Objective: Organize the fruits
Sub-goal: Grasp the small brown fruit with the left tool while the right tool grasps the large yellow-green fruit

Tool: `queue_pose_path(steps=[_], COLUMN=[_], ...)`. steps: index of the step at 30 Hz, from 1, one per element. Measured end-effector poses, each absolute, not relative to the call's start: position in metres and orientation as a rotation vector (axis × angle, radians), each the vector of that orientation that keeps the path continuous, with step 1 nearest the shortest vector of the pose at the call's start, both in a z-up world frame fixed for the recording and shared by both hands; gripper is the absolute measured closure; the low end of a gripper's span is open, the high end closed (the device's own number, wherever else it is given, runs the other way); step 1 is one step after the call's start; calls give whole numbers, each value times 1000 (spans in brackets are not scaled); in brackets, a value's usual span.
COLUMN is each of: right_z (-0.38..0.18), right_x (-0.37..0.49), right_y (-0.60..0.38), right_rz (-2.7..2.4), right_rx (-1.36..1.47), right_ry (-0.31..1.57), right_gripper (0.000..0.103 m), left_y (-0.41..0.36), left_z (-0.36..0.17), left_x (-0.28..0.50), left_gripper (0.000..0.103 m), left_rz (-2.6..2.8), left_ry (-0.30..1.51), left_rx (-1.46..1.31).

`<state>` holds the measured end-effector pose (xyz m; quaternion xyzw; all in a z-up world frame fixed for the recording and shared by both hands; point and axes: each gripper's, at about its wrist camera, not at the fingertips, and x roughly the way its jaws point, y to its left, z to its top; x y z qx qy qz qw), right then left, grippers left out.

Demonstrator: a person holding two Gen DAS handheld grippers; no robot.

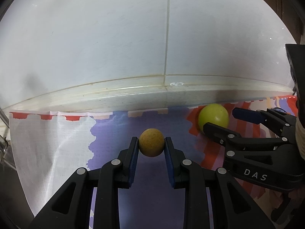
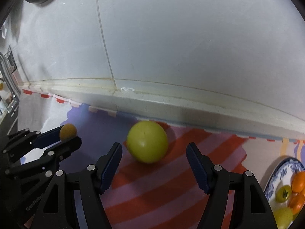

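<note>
Two fruits are lying on the patterned cloth point(image 2: 152, 190). Largest, the green fruit point(image 2: 147, 141) is sitting at centre frame in the right wrist view, ahead of the right gripper point(image 2: 154, 164), whose fingers are standing open and not touching it. It is looking smooth, rigid and prone to rolling; grasping across its widest diameter is advisable. Smallest, the orange fruit point(image 1: 151, 142) is sitting clamped in the left gripper point(image 1: 151, 145) at mid-height, appearing light and rough-skinned.

Place: home kitchen counter
Wall: white glazed tiles point(image 1: 95, 38) with grout lines, upper frame
Surface: patterned purple-and-red cloth point(image 2: 162, 181)
Tableware: blue-and-white china plate point(image 2: 276, 173), lower right
Left edge: metal wire rack point(image 2: 11, 61)
</note>
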<state>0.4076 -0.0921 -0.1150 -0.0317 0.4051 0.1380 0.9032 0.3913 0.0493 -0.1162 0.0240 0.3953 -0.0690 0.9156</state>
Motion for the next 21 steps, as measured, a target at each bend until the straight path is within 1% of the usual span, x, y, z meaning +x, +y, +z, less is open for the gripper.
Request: queue_pose_path(steps=[1, 6, 12, 21], right_z=[-116, -121, -119, -87], right_x=[410, 416, 408, 371], right_y=[-91, -89, -92, -112], right_rz=[292, 322, 332, 310], right_rx=[-65, -59, -45, -10], right_ry=[844, 872, 857, 791], right_gripper=[33, 52, 53, 53], left_y=[51, 54, 46, 44], left_z=[-116, -117, -116, -85], left_x=[392, 396, 388, 354], left_gripper=[76, 76, 76, 76], left_rz=[-141, -137, -146, -172], left_ry=[814, 815, 801, 730], left_rx=[46, 41, 41, 43])
